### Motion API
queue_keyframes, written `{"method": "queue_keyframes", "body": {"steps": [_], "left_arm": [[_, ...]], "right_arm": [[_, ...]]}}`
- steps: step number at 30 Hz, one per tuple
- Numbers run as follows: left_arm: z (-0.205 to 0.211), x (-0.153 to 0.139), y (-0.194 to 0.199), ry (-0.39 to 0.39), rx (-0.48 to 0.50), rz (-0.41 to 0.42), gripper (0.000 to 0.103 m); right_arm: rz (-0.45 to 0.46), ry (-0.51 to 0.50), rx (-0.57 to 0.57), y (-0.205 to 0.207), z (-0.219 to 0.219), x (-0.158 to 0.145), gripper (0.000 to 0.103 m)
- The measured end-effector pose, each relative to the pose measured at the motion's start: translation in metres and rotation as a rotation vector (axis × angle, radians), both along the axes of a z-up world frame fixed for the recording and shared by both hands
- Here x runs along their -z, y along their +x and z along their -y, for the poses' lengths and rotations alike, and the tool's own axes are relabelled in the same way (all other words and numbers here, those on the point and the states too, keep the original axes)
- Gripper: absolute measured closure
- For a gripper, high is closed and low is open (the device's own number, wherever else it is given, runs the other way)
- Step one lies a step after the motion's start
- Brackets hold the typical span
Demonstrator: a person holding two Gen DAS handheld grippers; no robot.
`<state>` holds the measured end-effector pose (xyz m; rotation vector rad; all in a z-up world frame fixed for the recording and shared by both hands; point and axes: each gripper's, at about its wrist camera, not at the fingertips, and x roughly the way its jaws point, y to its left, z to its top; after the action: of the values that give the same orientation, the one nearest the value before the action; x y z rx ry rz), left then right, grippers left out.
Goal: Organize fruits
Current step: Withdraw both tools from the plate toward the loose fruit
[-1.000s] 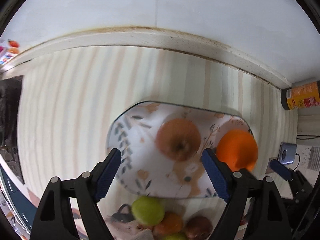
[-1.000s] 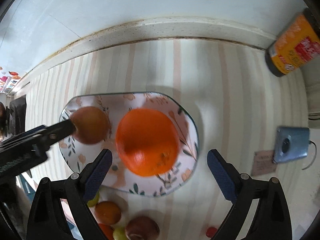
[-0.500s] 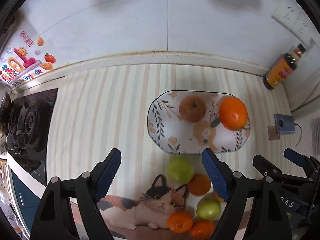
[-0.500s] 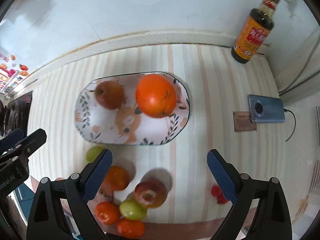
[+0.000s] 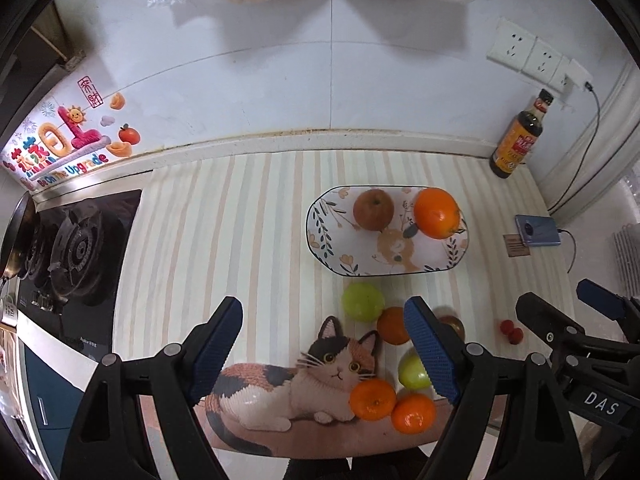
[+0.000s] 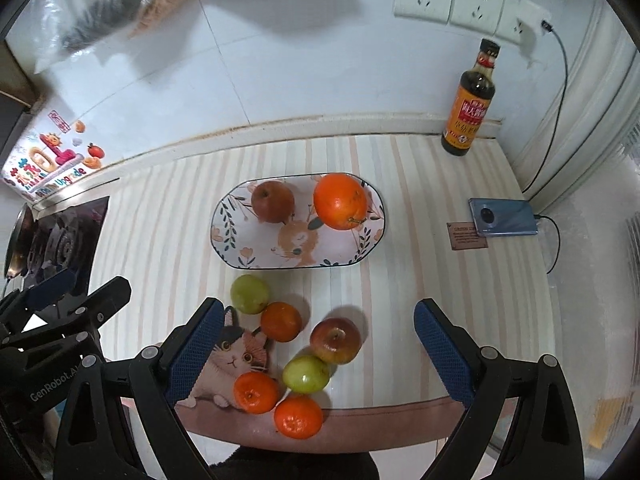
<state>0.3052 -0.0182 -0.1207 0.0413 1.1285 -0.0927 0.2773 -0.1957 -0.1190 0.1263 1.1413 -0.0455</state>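
I see both claws spread wide, gripping nothing. My left gripper hangs above the near edge of the striped mat, over the printed cat. My right gripper hangs over the loose fruit pile; the red apple and a green apple sit between its fingers in view, below them, not touched.

The floral plate lies farther out, ahead of both claws, well apart from them. On it: a brownish-red apple at the back left and a big orange at the back right, close together; touching or not, I cannot tell.

Loose fruit on the mat near me: another green apple just short of the plate's near rim, a small orange beside it, and two tangerines at the front edge.

Sauce bottle stands at the back right by the wall, phone to the right, stove to the left.
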Motion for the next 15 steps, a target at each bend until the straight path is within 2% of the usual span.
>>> {"method": "queue_keyframes", "body": {"steps": [6,10,12,15], "left_arm": [[-0.001,-0.018,-0.018,-0.016,0.000,0.045,0.021],[-0.002,-0.020,-0.024,-0.024,-0.006,0.050,0.021],[-0.004,-0.017,-0.026,-0.035,-0.015,0.041,0.021],[-0.010,0.001,-0.025,-0.062,-0.028,-0.013,0.021]], "right_arm": [[0.030,0.021,-0.007,-0.020,-0.005,-0.015,0.005],[0.050,0.051,-0.009,-0.029,-0.005,-0.018,0.005],[0.046,0.082,-0.014,-0.031,-0.003,-0.014,0.002],[-0.018,0.153,-0.020,-0.031,0.005,0.011,0.000]]}}
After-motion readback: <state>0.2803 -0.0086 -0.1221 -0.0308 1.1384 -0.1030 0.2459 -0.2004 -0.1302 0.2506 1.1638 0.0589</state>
